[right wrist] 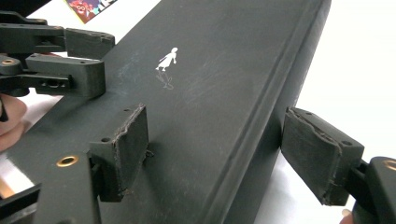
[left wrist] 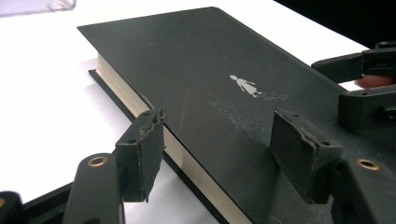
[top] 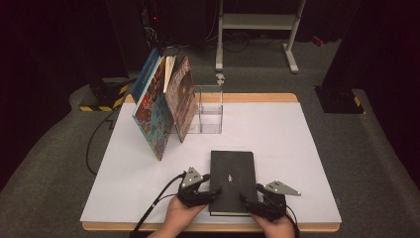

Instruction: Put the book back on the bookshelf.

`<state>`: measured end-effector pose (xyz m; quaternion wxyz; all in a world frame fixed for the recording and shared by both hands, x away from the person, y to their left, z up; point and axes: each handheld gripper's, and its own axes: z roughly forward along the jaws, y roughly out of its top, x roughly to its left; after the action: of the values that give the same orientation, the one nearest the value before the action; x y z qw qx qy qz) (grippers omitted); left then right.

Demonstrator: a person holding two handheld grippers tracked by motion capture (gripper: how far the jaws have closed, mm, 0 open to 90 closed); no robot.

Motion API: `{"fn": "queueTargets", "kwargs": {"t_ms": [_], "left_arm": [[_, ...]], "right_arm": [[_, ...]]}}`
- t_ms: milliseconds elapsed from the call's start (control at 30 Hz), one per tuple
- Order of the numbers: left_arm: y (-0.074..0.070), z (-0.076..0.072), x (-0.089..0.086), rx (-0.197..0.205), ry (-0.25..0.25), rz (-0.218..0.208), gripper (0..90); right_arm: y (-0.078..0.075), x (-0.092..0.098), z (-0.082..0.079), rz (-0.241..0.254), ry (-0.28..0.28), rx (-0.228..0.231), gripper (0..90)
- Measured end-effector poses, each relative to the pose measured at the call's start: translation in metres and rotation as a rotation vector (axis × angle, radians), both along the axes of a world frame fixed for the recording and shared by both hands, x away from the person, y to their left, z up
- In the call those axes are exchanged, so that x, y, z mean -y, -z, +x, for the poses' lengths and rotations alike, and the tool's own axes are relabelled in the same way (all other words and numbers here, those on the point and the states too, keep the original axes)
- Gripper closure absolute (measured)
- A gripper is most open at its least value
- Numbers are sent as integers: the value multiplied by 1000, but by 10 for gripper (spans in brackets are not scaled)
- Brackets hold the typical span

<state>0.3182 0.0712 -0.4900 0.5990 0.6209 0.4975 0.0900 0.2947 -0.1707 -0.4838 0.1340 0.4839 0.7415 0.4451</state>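
Black book [top: 232,181] is lying flat, well in front of the clear stand [top: 208,110] | your left gripper [top: 204,194] and right gripper [top: 253,202] are straddling its near corners, jaws wide, not pressing | you are needing to close both evenly before lifting.

We see a white tabletop [top: 277,134] with a wooden edge showing along its far and near sides. It stands on grey carpet floor [top: 376,158]. A black book [top: 232,181] lies flat on it, close to the near edge and about midway along it, cover up, with a small white figure on the cover. Beyond the black book, toward the far edge, a clear plastic box [top: 209,110] stands upright. Just left of the box, three picture books [top: 166,106] stand on their lower edges, tilted; the rightmost seems to rest against the box. The black book lies well apart from both.
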Motion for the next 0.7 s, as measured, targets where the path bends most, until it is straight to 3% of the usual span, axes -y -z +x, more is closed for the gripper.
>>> {"fn": "queueTargets", "kwargs": {"t_ms": [267,700], "left_arm": [[0,12,-14,25,-58,15,392],[1,37,-30,42,-162,-6,425]], "right_arm": [[-2,-22,15,-26,-9,5,235],[-5,-51,42,-63,-27,40,271]]}}
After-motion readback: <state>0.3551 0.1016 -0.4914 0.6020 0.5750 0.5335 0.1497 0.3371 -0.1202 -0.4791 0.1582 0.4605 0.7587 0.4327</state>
